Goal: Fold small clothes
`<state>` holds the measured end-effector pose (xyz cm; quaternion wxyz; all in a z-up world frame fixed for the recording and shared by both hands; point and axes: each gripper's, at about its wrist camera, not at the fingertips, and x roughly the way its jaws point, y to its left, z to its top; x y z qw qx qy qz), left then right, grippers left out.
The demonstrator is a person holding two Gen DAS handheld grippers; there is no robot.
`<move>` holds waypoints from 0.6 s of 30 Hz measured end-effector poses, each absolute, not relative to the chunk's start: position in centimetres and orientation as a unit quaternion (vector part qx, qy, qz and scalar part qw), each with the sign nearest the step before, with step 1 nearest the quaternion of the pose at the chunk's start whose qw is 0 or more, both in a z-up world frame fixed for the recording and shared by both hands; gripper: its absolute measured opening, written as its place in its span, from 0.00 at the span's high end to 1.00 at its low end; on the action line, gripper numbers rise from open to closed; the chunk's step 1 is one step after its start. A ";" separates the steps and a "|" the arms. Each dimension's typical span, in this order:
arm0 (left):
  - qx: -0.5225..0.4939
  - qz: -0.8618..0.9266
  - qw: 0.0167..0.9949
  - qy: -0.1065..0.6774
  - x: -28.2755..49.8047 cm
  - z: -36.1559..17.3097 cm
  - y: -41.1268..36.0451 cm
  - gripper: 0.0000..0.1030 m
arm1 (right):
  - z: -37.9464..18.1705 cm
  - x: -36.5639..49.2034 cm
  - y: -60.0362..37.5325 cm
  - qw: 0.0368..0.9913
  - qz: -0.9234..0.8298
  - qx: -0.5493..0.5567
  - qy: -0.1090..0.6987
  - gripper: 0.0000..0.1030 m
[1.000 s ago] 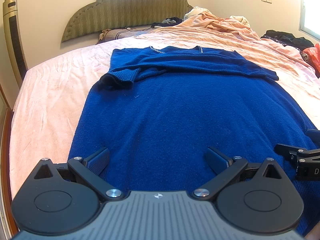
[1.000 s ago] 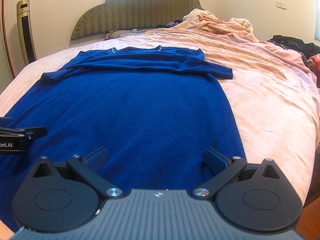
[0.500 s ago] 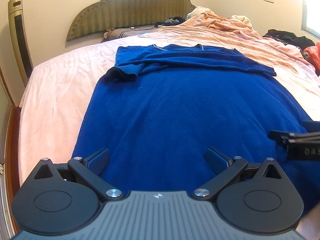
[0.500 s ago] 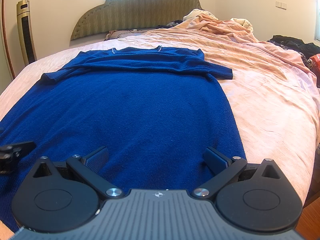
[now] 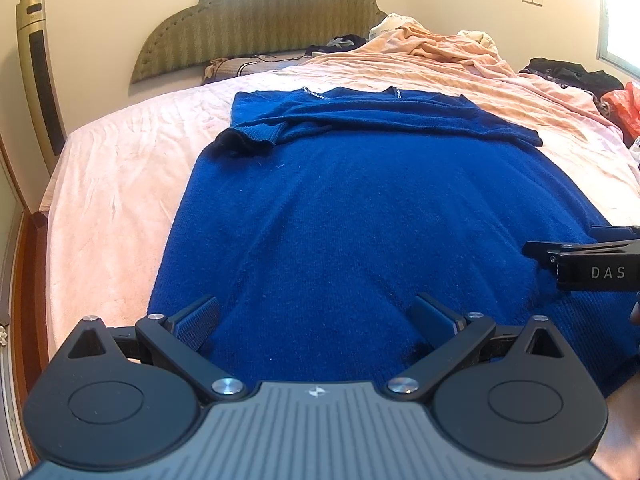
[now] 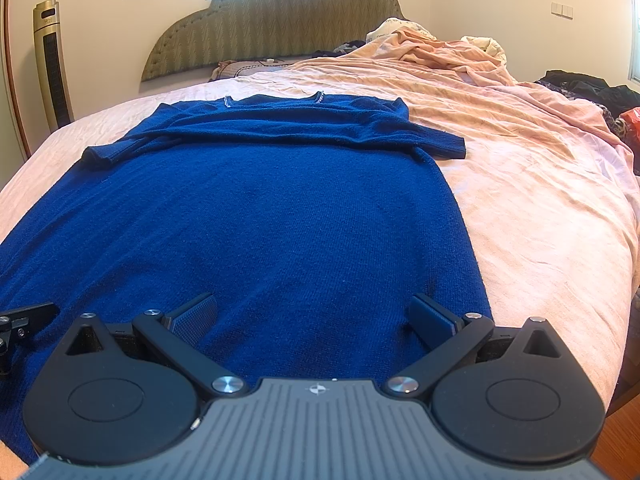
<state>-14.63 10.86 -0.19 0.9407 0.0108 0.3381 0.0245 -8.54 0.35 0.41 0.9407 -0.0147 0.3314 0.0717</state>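
Blue knit sweater (image 5: 360,216) spread flat on pink bedsheet (image 5: 120,184), sleeves folded across chest, neckline far from both grippers. Left gripper (image 5: 316,316) released, fingers spread wide over near hem, left side. Right gripper (image 6: 314,314) likewise spread wide, over hem's right side, holding nothing. Ahead: green padded headboard (image 6: 276,20); rumpled peach quilt (image 6: 500,92) ahead-right.

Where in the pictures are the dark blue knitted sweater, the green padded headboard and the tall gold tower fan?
dark blue knitted sweater (image 6: 280,232): right wrist view, middle of its body.
green padded headboard (image 6: 276,16): right wrist view, centre of the panel.
tall gold tower fan (image 5: 40,76): left wrist view, front grille.
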 end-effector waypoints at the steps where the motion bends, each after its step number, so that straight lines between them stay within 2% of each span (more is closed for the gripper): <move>1: 0.011 0.025 0.941 0.338 -14.6 -0.2 10.9 0.00 | 0.4 -8.5 0.3 0.941 0.072 -0.015 0.331 0.00; 18: 0.011 0.024 0.941 0.338 -14.7 -0.2 10.8 0.00 | 0.7 -10.9 0.5 0.940 0.059 -0.015 0.335 0.00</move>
